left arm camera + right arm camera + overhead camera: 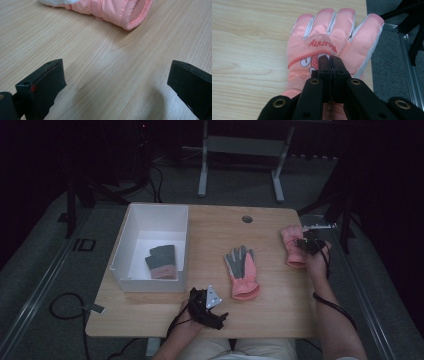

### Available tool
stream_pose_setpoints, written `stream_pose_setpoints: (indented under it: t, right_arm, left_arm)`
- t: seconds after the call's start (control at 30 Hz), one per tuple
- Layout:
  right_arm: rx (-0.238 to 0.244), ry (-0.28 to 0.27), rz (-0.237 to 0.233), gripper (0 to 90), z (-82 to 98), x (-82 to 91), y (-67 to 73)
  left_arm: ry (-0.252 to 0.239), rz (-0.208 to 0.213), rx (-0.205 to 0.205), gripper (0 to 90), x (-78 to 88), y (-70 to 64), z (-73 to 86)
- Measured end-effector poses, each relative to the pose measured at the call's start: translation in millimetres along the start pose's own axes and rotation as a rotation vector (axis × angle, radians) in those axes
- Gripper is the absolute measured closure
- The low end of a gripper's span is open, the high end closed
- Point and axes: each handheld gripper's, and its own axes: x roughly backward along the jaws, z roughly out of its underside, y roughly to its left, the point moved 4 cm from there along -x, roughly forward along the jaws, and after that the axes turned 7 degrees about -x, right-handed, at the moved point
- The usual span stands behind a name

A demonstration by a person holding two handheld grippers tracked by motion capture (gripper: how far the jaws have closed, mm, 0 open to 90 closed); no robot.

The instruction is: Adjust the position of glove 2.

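Observation:
A pink glove point(292, 247) with a printed back point(332, 37) lies fingers away from me at the table's right edge. My right gripper point(309, 245) sits over its back, jaws pressed together and pinching the fabric near the print point(329, 61). A second glove point(242, 272), grey palm up with a pink cuff, lies in the middle of the table. My left gripper point(216, 309) rests near the front edge, just left of that cuff point(112, 10). Its jaws point(115, 72) stand wide apart over bare wood with nothing between them.
A white box point(131, 240) stands at the table's left and holds a grey glove with a pink cuff point(162, 261). A round cable hole point(247, 219) sits at the back of the table. Beyond the right edge are grey floor and a metal frame point(409, 65).

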Motion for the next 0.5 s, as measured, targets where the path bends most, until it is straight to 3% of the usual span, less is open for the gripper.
stream_pose_setpoints:
  t: [0.17, 0.27, 0.5]
  right_arm:
    - [-0.024, -0.043, -0.029, 88.1, -4.7, 30.5, 6.5]
    - [0.003, -0.066, -0.042, 88.1, -4.8, 53.2, 14.5]
    - [0.003, -0.11, -0.111, 88.1, 12.1, 108.4, 39.2]
  left_arm:
    - [-0.003, -0.003, 0.004, 1.0, 0.9, 0.4, -0.4]
    - [-0.002, 0.0, 0.0, 1.0, 1.1, 0.3, -0.6]
    - [-0.005, -0.003, -0.002, 1.0, 0.6, 0.5, -1.2]
